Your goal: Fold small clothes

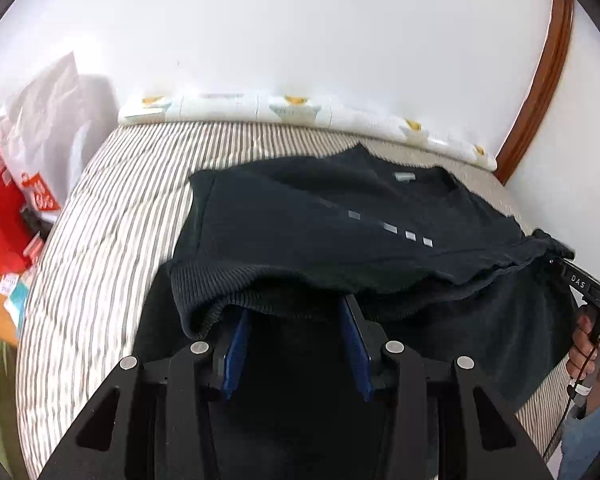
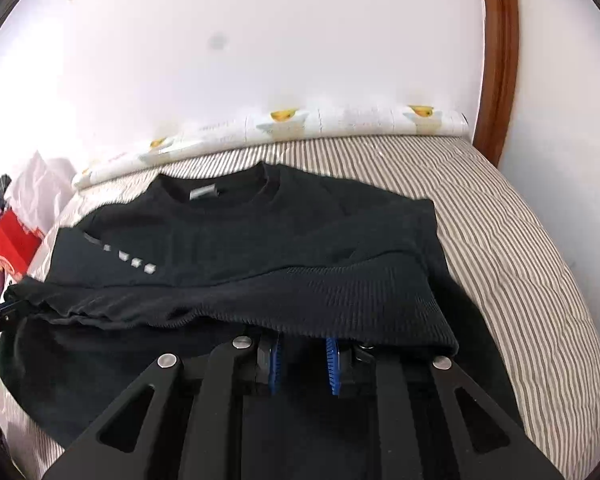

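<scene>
The black ribbed-hem knit sweater (image 1: 340, 216) lies on the striped quilted bed (image 1: 112, 216), collar at 12 o'clock. Left gripper (image 1: 296, 312) and right gripper (image 2: 302, 344) jaws clamp its hem. Judged step: bottom-up fold; next, lay the hem evenly toward the collar.

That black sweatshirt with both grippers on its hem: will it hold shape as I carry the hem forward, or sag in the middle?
The black sweatshirt will likely sag: its ribbed hem already droops and wrinkles between the left gripper and right gripper. Being soft knit, it probably drapes rather than slides on the striped bedcover.
</scene>
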{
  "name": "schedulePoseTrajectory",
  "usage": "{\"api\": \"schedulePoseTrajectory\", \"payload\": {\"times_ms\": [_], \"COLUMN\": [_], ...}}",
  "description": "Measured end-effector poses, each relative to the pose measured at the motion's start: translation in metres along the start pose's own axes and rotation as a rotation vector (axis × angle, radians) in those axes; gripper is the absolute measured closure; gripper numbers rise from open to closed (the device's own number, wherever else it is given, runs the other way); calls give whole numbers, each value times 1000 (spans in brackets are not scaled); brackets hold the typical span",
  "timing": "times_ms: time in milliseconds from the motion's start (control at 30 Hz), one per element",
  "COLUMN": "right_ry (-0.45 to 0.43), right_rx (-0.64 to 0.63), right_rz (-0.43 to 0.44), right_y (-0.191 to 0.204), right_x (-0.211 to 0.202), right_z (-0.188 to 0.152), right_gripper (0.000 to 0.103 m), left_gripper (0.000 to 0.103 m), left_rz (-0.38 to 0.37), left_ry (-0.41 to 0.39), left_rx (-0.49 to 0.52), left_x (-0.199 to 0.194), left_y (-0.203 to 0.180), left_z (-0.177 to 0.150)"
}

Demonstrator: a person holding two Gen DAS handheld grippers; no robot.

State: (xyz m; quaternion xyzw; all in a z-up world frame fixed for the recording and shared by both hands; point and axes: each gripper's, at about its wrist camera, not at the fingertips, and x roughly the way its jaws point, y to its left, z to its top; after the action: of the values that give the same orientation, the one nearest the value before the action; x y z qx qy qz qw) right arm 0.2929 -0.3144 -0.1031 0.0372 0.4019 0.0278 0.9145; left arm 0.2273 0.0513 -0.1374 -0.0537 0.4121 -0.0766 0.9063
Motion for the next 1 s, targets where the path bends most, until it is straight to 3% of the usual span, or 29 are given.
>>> {"api": "schedulePoseTrajectory", "payload": {"times_ms": [167, 300, 433, 533, 567, 833, 900, 933, 967, 1000], "right_ry": [-18, -2, 28, 51, 54, 127, 155, 161, 161, 157], "right_rx": [12, -3, 26, 47, 49, 16, 16, 19, 18, 11], "right_rz": [-12, -81, -138, -104, -92, -58, -68, -69, -58, -59], "right_y": [-4, -9, -26, -38, -39, -36, -34, -34, -33, -32], "right_x": [16, 31, 44, 50, 51, 86, 95, 99, 101, 101], "right_z": [24, 35, 43, 47, 47, 54, 54, 53, 52, 51], "right_gripper": [84, 83, 72, 45, 44, 44, 48, 57, 67, 70], "left_gripper": [61, 61, 54, 52, 52, 52, 52, 59, 75, 81], "left_rz": [-6, -12, 9, 21, 33, 48, 45, 37, 26, 20], "left_ry": [-12, -36, -73, -73, -65, 59, 84, 91, 96, 95], "left_rx": [-29, -44, -36, -38, -38, -100, -125, -129, -132, -132], "left_x": [16, 21, 14, 11, 12, 41, 48, 50, 52, 52], "left_y": [6, 8, 11, 21, 26, 66, 74, 75, 75, 74], "left_z": [24, 39, 45, 44, 44, 33, 31, 29, 28, 26]}}
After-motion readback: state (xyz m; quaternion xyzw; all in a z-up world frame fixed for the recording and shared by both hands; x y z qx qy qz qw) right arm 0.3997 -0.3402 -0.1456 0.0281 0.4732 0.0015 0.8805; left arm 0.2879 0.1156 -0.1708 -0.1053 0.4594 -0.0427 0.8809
